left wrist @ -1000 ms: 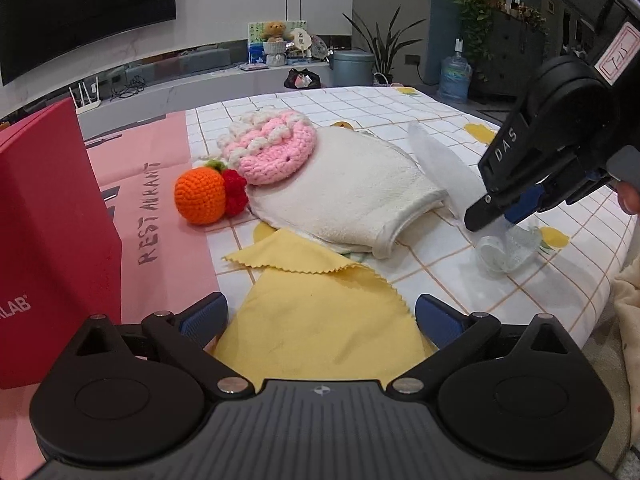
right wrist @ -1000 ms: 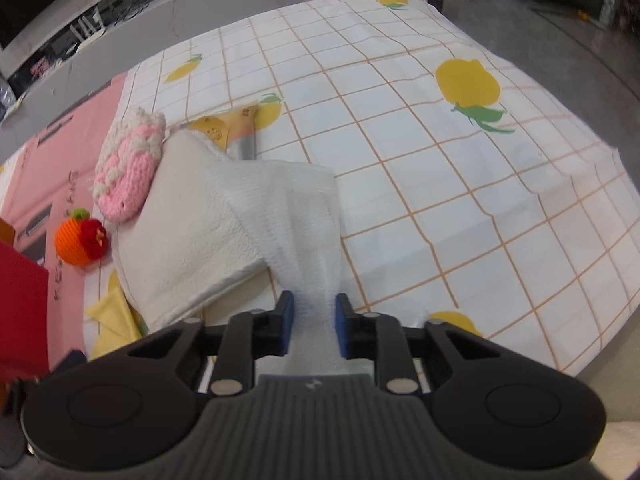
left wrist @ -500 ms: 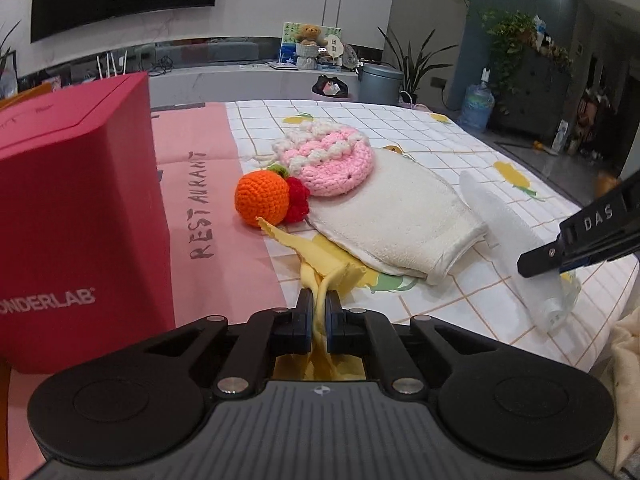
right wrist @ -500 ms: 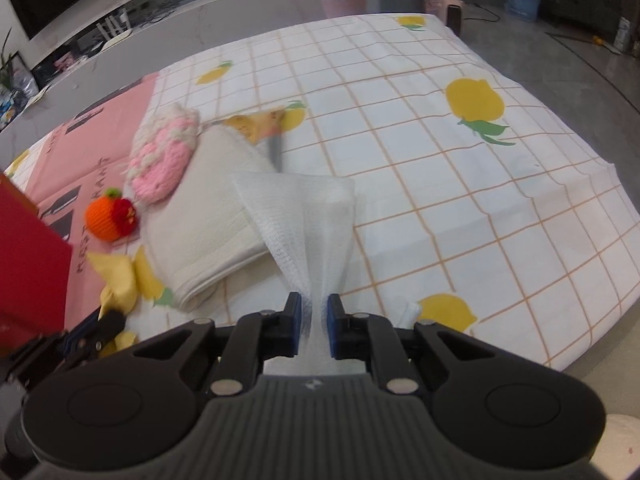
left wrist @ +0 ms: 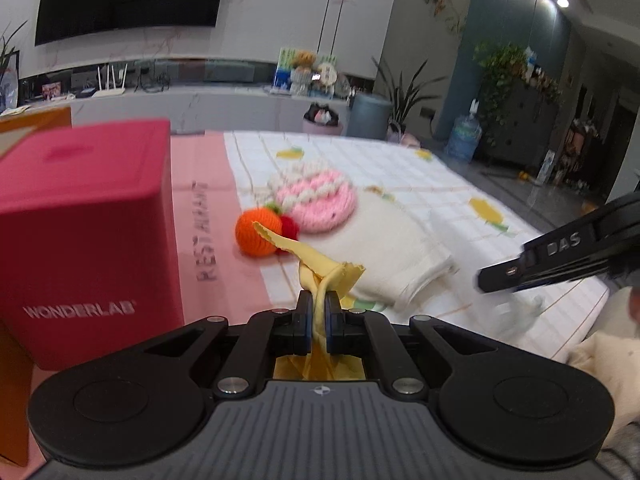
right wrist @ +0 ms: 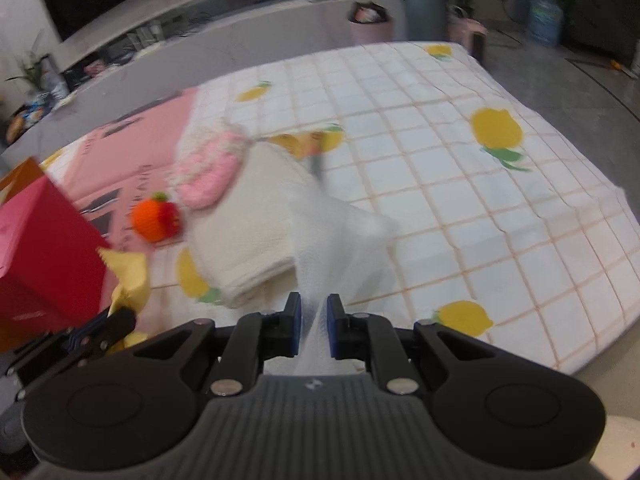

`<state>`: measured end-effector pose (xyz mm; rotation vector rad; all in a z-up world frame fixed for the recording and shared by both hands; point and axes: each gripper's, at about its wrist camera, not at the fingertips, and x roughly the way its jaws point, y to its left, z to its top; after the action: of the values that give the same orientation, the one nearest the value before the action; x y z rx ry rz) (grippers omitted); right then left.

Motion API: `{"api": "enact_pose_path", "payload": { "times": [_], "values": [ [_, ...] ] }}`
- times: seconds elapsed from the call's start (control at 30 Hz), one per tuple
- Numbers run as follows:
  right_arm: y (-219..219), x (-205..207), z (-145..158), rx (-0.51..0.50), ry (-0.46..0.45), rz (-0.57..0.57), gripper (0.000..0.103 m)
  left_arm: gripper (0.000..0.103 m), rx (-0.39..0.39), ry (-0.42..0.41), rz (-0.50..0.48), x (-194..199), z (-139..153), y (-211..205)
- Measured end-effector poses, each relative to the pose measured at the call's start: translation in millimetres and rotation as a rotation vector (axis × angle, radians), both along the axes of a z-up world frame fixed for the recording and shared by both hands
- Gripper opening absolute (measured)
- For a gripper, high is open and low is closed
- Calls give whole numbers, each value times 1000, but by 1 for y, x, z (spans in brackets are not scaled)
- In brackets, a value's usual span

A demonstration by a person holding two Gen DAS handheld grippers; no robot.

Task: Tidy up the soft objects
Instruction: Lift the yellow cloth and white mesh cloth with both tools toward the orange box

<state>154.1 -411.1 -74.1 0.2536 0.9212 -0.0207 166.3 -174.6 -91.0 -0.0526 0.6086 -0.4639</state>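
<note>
My left gripper (left wrist: 316, 312) is shut on a yellow cloth (left wrist: 320, 264) and holds it lifted off the table; the cloth also shows in the right wrist view (right wrist: 130, 276). My right gripper (right wrist: 314, 316) is shut on a thin white mesh cloth (right wrist: 340, 240) that trails onto the table. A folded cream towel (left wrist: 384, 236) lies in the middle. A pink crocheted piece (left wrist: 320, 200) rests on its far end. An orange and red crocheted fruit (left wrist: 260, 232) sits beside it.
A red box marked WONDERLAB (left wrist: 84, 232) stands at the left on a pink mat (left wrist: 204, 184). An orange box (left wrist: 36, 120) is behind it. The lemon-print tablecloth (right wrist: 480, 184) covers the table, whose edge runs along the right.
My left gripper closed on the yellow cloth and lifted it up off the table. My right gripper has risen and pulled back with the white mesh cloth.
</note>
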Motion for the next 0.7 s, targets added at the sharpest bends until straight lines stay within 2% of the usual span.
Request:
{"api": "enact_pose_path", "payload": {
  "times": [0.1,0.17,0.3,0.4,0.43,0.47,0.5,0.53,0.57,0.67,0.7],
  "values": [
    [12,-6,13,21,-67,28,11,6,-32,-27,4,-7,11,4],
    [21,-12,24,4,-120,40,4,6,-50,-49,6,-12,20,7],
    [33,-26,48,-3,-211,56,3,6,-114,-110,8,-24,41,20],
    [43,-29,56,-83,-208,93,4,6,-128,-135,17,-29,54,27],
    [42,-28,55,-102,-199,52,13,6,-135,-135,24,-30,55,31],
    [38,-25,51,-109,-191,0,36,6,-143,-135,33,-30,56,34],
    [33,-22,46,-112,-175,-49,51,6,-149,-134,43,-30,57,37],
    [28,-18,40,-114,-143,-81,77,6,-155,-130,50,-29,56,40],
    [24,-13,33,-105,-118,-97,90,6,-161,-122,54,-27,56,41],
    [14,-5,16,-52,-94,-134,98,6,-182,-93,63,-21,56,43],
    [0,6,0,12,-28,-227,99,6,-188,-90,60,-20,56,43]
  ]
}}
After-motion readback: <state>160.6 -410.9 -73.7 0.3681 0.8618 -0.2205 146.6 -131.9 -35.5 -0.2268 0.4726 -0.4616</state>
